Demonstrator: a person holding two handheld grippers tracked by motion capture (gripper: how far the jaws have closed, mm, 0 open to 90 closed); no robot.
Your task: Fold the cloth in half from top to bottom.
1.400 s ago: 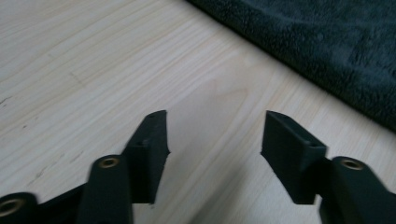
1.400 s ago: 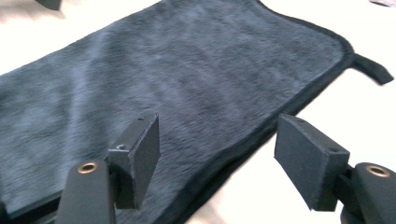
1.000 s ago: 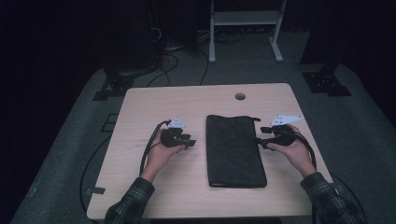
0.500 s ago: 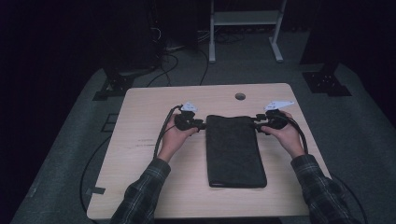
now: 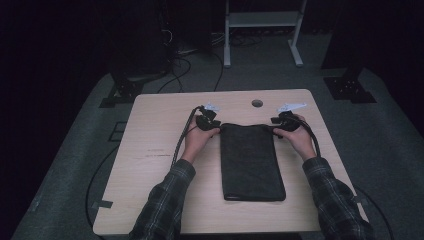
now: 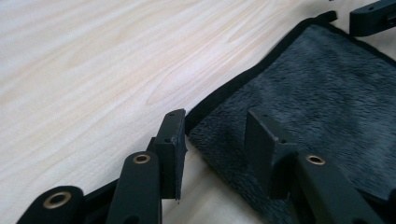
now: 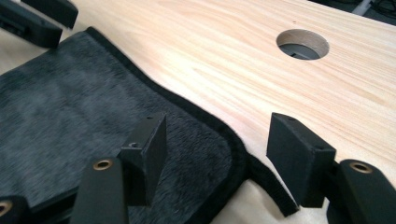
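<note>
Dark fleecy cloth [image 5: 251, 161] flat on the counter [image 5: 155, 160], long way running toward the person, far corners right at the two claws. Left claw [image 6: 219, 140] low over the cloth's far left corner, jaws part open and just widened, one jaw over bare wood just outside the black hem, the other over the fleece, the corner between them but not pinched. Right claw [image 7: 224, 144] at the far right corner, jaws standing wider apart, one over the fleece, the other over bare wood past the hem, the rounded corner and a stub of hem tape between them, nothing gripped. In the high view, left claw [image 5: 207, 121] and right claw [image 5: 283, 122] flank the cloth's far edge, each just beside its corner, hands behind them. Round hole [image 7: 302, 44] in the counter beyond the right claw, well clear of the cloth.
</note>
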